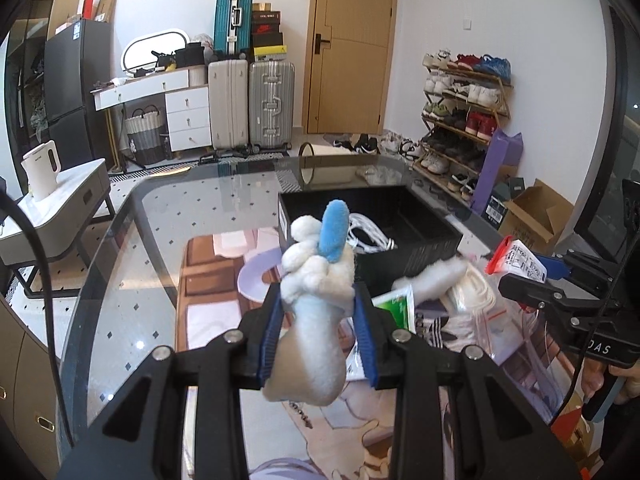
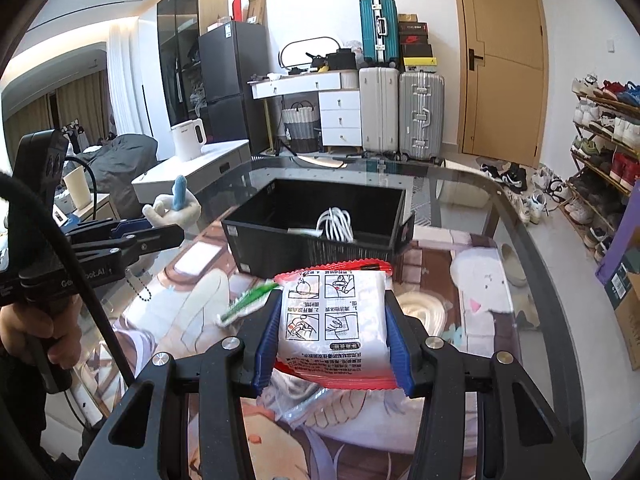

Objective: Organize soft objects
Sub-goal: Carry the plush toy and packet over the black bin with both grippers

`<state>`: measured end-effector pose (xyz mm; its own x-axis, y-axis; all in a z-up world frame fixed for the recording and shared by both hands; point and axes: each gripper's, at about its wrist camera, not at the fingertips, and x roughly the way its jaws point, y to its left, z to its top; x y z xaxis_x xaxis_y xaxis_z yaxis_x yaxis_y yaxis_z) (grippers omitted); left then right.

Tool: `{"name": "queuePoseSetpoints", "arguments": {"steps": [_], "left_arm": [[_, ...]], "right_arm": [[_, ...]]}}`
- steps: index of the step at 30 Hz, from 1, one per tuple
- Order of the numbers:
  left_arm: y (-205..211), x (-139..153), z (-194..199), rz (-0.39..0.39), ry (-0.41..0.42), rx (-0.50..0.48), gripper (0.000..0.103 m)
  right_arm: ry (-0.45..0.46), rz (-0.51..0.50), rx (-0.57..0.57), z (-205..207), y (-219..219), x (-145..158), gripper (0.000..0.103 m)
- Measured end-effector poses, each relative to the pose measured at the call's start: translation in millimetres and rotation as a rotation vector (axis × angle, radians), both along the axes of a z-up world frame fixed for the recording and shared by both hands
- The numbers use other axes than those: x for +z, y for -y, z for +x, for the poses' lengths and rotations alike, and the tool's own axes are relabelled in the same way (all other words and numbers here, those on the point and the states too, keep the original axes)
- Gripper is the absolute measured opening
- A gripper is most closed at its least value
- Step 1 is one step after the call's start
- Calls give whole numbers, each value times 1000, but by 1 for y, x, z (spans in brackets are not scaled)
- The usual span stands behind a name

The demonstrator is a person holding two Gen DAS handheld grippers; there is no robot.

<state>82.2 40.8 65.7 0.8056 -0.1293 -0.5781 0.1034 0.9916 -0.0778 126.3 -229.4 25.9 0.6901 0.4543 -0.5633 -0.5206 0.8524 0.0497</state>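
While both grippers were loaded and held above the table (image 2: 532, 216), I noted how each item was likely to handle. My left gripper (image 1: 320, 316) was clamped on the plush (image 1: 316, 280), blue pads pinching its narrow middle; the knobbly white head and blue ear stood above the jaws, and the pale body hung below them. Judgement: very light, fully soft, compressible, so the pads sink in and slipping seems unlikely. The waist looked the right place to hold, since the thicker parts on both sides lock it between the pads. A short bead chain dangled under it in the right view, which could snag on the bin's rim.

My right gripper (image 2: 332, 320) was clamped on the packet (image 2: 334, 316), a white plastic pouch with red crimped ends and printed pictograms, held across its width with the far end pointing toward the bin (image 2: 320, 220). Judgement: light, padded inside, but the film is slick and crinkly; a grip on the full middle is safer than on the thin sealed ends, which would fold.

The black bin sat toward the table's far edge, ahead of both grippers, with a white cord coil (image 2: 336, 220) already inside. Both items were in the air on its near side, the plush left, the packet right. A green-and-white sachet (image 2: 248, 300) and clear bags still lay on the table nearer me.
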Motion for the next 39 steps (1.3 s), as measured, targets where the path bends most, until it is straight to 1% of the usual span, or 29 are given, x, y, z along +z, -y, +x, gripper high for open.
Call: {"name": "queuePoseSetpoints", "arguments": {"steps": [4, 8, 14, 25, 34, 39], "left_arm": [[2, 7, 5, -4, 17, 1, 33], [5, 12, 11, 8, 28, -10, 33], [8, 16, 23, 1, 26, -21, 33], [13, 9, 50, -1, -4, -44, 33], [9, 9, 65, 10, 3, -44, 33], [11, 9, 77, 5, -1, -58, 33]], "right_arm": [[14, 8, -4, 6, -3, 9, 48], [25, 16, -3, 12, -6, 16, 48], [36, 13, -3, 21, -7, 22, 48], [34, 19, -12, 33, -10, 29, 48], [42, 24, -17, 49, -10, 36, 48], [32, 25, -1, 58, -12, 38, 48]]}}
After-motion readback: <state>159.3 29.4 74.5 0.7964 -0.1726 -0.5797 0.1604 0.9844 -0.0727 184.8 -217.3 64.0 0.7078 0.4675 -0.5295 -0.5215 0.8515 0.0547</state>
